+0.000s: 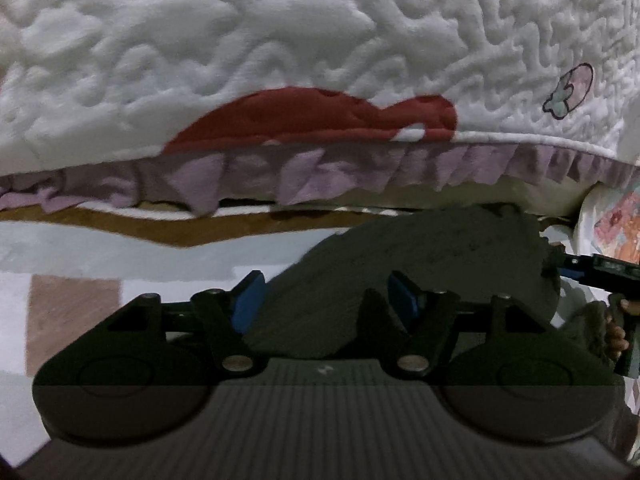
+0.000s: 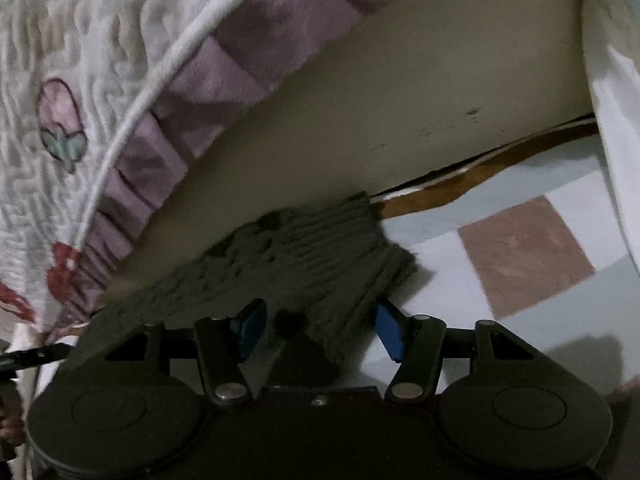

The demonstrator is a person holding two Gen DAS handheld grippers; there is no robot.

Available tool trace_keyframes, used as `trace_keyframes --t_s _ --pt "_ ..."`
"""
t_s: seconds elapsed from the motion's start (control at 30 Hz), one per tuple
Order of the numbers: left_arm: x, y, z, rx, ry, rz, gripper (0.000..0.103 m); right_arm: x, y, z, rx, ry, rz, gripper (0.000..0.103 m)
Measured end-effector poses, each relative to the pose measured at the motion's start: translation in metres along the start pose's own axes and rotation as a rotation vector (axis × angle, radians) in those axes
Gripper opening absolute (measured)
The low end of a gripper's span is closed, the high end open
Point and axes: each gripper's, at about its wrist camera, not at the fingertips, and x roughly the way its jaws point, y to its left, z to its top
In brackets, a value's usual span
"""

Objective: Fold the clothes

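Sweater: dark grey knit sweater [image 1: 420,280] is lying on the patchwork sheet [image 1: 80,248], right by the bed's near edge, its ribbed hem [image 2: 360,256] reaching toward the brown square patch [image 2: 524,252].
Left gripper: left gripper [image 1: 324,300] is hovering with jaws standing wide; knit is showing between the blue pads [image 1: 246,300] but neither pad is pressing it, so nothing is being held.
Right gripper: right gripper [image 2: 316,332] is also standing wide, straddling a ribbed corner; pads look apart from the cloth.
Surroundings: white quilt [image 1: 280,40] with a purple frill [image 1: 304,176] is hanging just beyond the sweater; a hand [image 1: 614,336] is gripping the other tool at the left view's right edge.
Risk, pinch: thick knit is bunching, so a closing jaw is likely grabbing two layers or only loose fuzz and slipping off.
Risk, snag: frill is sitting near; lifting forward could be catching it.
Risk, uneven: the two grippers are sitting at different spots on the fabric, so the fold could be coming out skewed.
Risk, view: both views are blurring and dim, making edge-finding harder.
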Motion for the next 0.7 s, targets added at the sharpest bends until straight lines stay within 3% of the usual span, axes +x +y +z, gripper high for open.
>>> trace_keyframes --t_s 0.13,0.17,0.2,0.27,0.3,0.4,0.5,0.57,0.6,0.7 --pt "0.015 -0.01 0.001 0.022 0.098 0.003 0.068 0.011 0.012 -0.003 -0.052 -0.026 -0.031 0.069" --pt "0.016 -0.016 0.0 0.064 0.107 0.039 0.058 0.013 0.015 -0.004 -0.07 -0.032 -0.032 0.068" --pt "0.015 -0.024 -0.002 0.127 0.113 0.092 0.032 0.015 0.018 -0.005 -0.088 -0.037 -0.034 0.063" --pt "0.014 -0.039 -0.006 0.246 0.121 0.189 0.011 0.011 0.027 -0.005 -0.172 -0.034 -0.042 0.015" --pt "0.01 -0.042 -0.007 0.258 0.108 0.18 0.006 0.004 0.035 -0.005 -0.244 -0.063 -0.083 0.015" --pt "-0.013 -0.045 -0.01 0.214 0.021 0.17 0.005 -0.023 0.057 -0.01 -0.374 -0.172 -0.114 0.012" --pt "-0.052 -0.049 -0.018 0.163 -0.101 0.175 0.005 -0.065 0.08 -0.015 -0.409 -0.266 -0.056 0.012" --pt "-0.088 -0.051 -0.031 0.106 -0.201 0.172 0.005 -0.106 0.095 -0.024 -0.409 -0.362 0.028 0.012" --pt "-0.11 -0.05 -0.048 0.049 -0.256 0.16 0.005 -0.13 0.101 -0.034 -0.416 -0.423 0.07 0.012" --pt "-0.155 -0.038 -0.109 -0.141 -0.342 0.149 0.006 -0.191 0.125 -0.091 -0.647 -0.637 0.03 0.013"
